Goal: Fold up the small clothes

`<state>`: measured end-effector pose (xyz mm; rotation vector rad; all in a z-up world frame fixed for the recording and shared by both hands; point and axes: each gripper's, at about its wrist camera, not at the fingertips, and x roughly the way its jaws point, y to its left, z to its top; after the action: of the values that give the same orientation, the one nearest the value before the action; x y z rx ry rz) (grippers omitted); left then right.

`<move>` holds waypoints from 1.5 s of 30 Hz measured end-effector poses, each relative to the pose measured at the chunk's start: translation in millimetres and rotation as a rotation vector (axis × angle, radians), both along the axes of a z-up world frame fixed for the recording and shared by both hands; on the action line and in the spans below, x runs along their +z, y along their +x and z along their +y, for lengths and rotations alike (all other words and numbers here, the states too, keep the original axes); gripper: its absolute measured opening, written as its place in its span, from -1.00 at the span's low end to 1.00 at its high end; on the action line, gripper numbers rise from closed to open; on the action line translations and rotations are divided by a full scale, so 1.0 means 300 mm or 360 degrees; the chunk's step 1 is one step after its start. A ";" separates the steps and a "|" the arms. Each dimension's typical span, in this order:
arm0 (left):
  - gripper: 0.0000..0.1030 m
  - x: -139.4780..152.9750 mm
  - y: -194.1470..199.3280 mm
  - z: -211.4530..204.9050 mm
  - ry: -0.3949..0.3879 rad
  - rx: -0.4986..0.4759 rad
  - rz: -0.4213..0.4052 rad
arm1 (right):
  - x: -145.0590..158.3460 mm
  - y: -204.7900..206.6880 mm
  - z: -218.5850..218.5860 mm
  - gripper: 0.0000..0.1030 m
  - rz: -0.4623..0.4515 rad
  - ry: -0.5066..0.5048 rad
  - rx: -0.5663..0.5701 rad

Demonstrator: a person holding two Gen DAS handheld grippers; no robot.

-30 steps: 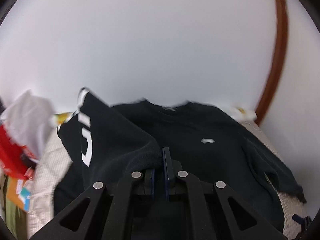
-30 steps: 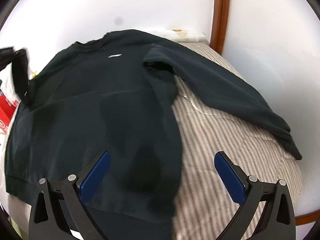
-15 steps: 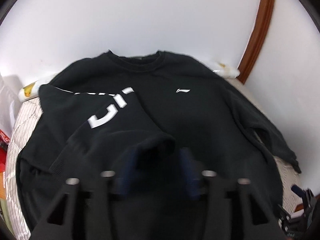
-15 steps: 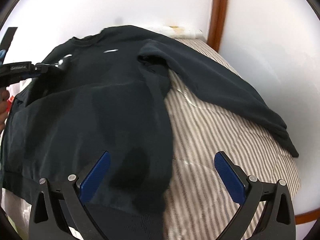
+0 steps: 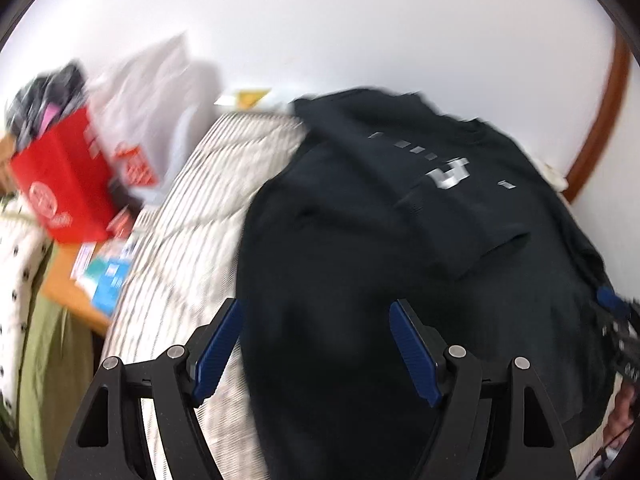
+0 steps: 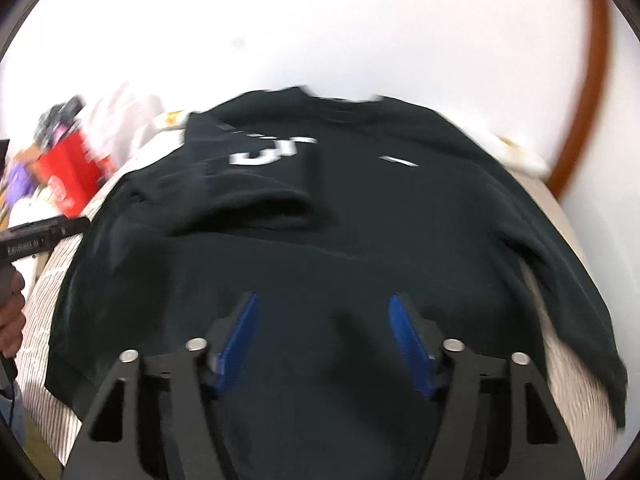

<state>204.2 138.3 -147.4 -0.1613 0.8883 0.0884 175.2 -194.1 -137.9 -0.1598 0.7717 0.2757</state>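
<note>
On a bed [image 6: 576,376] with a striped cover, set against a white wall [image 6: 360,20] with a curved brown wood trim [image 6: 596,80] at the right, a black sweatshirt [image 6: 360,240] lies spread face up, neck toward the wall. Its one sleeve [image 6: 256,184], with white lettering, is folded in across the chest; the other sleeve [image 6: 568,292] trails out toward the right edge of the bed. A small white logo [image 6: 396,160] shows on the chest. Both views are blurred. Beside the bed on the left stand a red bag [image 5: 64,184] stuffed with dark things, a white plastic bag [image 5: 152,92] against the wall, and papers [image 5: 108,276] on an orange surface; a green cloth [image 5: 48,380] hangs in the lower left corner. The left gripper [image 5: 316,344] hovers above the sweatshirt's left edge, its blue fingers [image 5: 218,344] apart and opening, nothing pinched between them; one finger is over the striped cover, the other over black cloth. The right gripper [image 6: 324,344] hovers above the lower body of the sweatshirt, its fingers [image 6: 236,340] apart but closing, with only the cloth below in the gap and no grip visible. In the right wrist view the left gripper's black body and the hand [image 6: 12,312] holding it show at the left edge, clear of the sweatshirt.
</note>
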 end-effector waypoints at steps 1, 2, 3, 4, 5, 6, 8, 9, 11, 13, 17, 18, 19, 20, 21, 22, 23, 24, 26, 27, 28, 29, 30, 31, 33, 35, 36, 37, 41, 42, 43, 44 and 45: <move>0.43 -0.020 -0.010 0.033 -0.0021 0.0013 0.0021 | -0.003 0.023 0.062 0.24 -0.0014 -0.0022 0.0050; 0.43 -0.035 -0.012 0.053 -0.0029 0.0021 0.0035 | -0.008 0.041 0.099 0.24 -0.0019 -0.0034 0.0079; 0.43 -0.045 -0.018 0.069 -0.0030 0.0029 0.0045 | -0.013 0.060 0.147 0.24 -0.0014 -0.0047 0.0116; 0.43 -0.058 -0.019 0.086 -0.0036 0.0040 0.0054 | -0.016 0.066 0.174 0.24 -0.0009 -0.0052 0.0136; 0.43 -0.069 -0.017 0.101 -0.0051 0.0047 0.0058 | -0.019 0.089 0.217 0.25 0.0002 -0.0056 0.0164; 0.43 -0.078 -0.022 0.108 -0.0069 0.0048 0.0058 | -0.021 0.108 0.252 0.25 0.0011 -0.0054 0.0179; 0.44 -0.102 -0.004 0.113 -0.0103 0.0045 0.0058 | -0.024 0.133 0.310 0.25 0.0030 -0.0037 0.0212; 0.43 -0.114 0.004 0.113 -0.0112 0.0046 0.0054 | -0.030 0.149 0.341 0.26 0.0037 -0.0029 0.0228; 0.44 -0.127 0.018 0.111 -0.0130 0.0042 0.0046 | -0.047 0.185 0.400 0.27 0.0050 -0.0021 0.0250; 0.44 -0.143 0.026 0.113 -0.0141 0.0033 0.0049 | -0.069 0.215 0.452 0.30 0.0068 -0.0015 0.0278; 0.43 -0.173 0.039 0.126 -0.0155 0.0048 0.0058 | -0.130 0.274 0.551 0.44 0.0065 -0.0113 0.0286; 0.44 -0.173 0.037 0.128 -0.0159 0.0048 0.0049 | -0.148 0.289 0.573 0.44 0.0066 -0.0154 0.0281; 0.46 -0.172 0.038 0.128 -0.0166 0.0047 0.0050 | -0.162 0.298 0.582 0.44 0.0069 -0.0181 0.0273; 0.49 -0.171 0.040 0.128 -0.0172 0.0045 0.0050 | -0.180 0.314 0.591 0.39 0.0076 -0.0216 0.0251; 0.53 -0.171 0.040 0.126 -0.0170 0.0040 0.0048 | -0.192 0.328 0.595 0.18 0.0077 -0.0236 0.0228; 0.54 -0.172 0.041 0.121 -0.0157 0.0032 0.0047 | -0.195 0.339 0.594 0.10 0.0068 -0.0242 0.0214; 0.55 -0.174 0.043 0.117 -0.0140 0.0025 0.0046 | -0.189 0.341 0.585 0.04 0.0060 -0.0228 0.0222; 0.56 -0.175 0.043 0.111 -0.0114 0.0018 0.0043 | -0.174 0.338 0.575 -0.09 0.0060 -0.0199 0.0256; 0.58 -0.177 0.043 0.098 -0.0072 0.0008 0.0043 | -0.133 0.317 0.550 -0.37 0.0021 -0.0146 0.0357; 0.59 -0.177 0.044 0.093 -0.0055 0.0008 0.0047 | -0.108 0.305 0.527 -0.37 -0.0006 -0.0119 0.0405; 0.60 -0.176 0.046 0.093 -0.0048 0.0008 0.0049 | -0.084 0.299 0.497 -0.38 -0.0029 -0.0081 0.0422; 0.64 -0.176 0.048 0.092 -0.0048 0.0010 0.0048 | -0.067 0.300 0.472 -0.41 -0.0047 -0.0043 0.0414; 0.66 -0.176 0.049 0.091 -0.0052 0.0016 0.0047 | -0.053 0.303 0.443 -0.46 -0.0055 -0.0002 0.0397; 0.66 -0.175 0.050 0.091 -0.0049 0.0023 0.0049 | -0.033 0.316 0.399 -0.48 -0.0050 0.0051 0.0367; 0.66 -0.175 0.051 0.088 -0.0039 0.0031 0.0057 | -0.005 0.331 0.338 -0.51 -0.0073 0.0098 0.0311; 0.66 -0.174 0.049 0.088 -0.0034 0.0042 0.0066 | 0.029 0.347 0.258 -0.52 -0.0130 0.0143 0.0222; 0.66 -0.174 0.048 0.087 -0.0032 0.0047 0.0072 | 0.048 0.357 0.216 -0.53 -0.0151 0.0164 0.0159; 0.66 -0.174 0.046 0.086 -0.0029 0.0050 0.0077 | 0.061 0.366 0.178 -0.53 -0.0164 0.0188 0.0108; 0.66 -0.177 0.032 0.073 0.0016 0.0054 0.0098 | 0.086 0.407 -0.018 -0.55 -0.0185 0.0286 -0.0139; 0.66 -0.177 0.029 0.070 0.0026 0.0055 0.0101 | 0.078 0.421 -0.068 -0.55 -0.0164 0.0314 -0.0193; 0.66 -0.178 0.027 0.068 0.0032 0.0056 0.0104 | 0.066 0.431 -0.116 -0.56 -0.0138 0.0348 -0.0244; 0.66 -0.177 0.024 0.067 0.0038 0.0061 0.0111 | 0.054 0.437 -0.156 -0.56 -0.0118 0.0378 -0.0279; 0.66 -0.176 0.023 0.067 0.0039 0.0066 0.0117 | 0.039 0.440 -0.198 -0.57 -0.0104 0.0407 -0.0319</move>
<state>211.2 158.4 -200.2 -0.1546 0.9571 0.1445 307.1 -253.4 -126.1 0.1488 0.6754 0.1755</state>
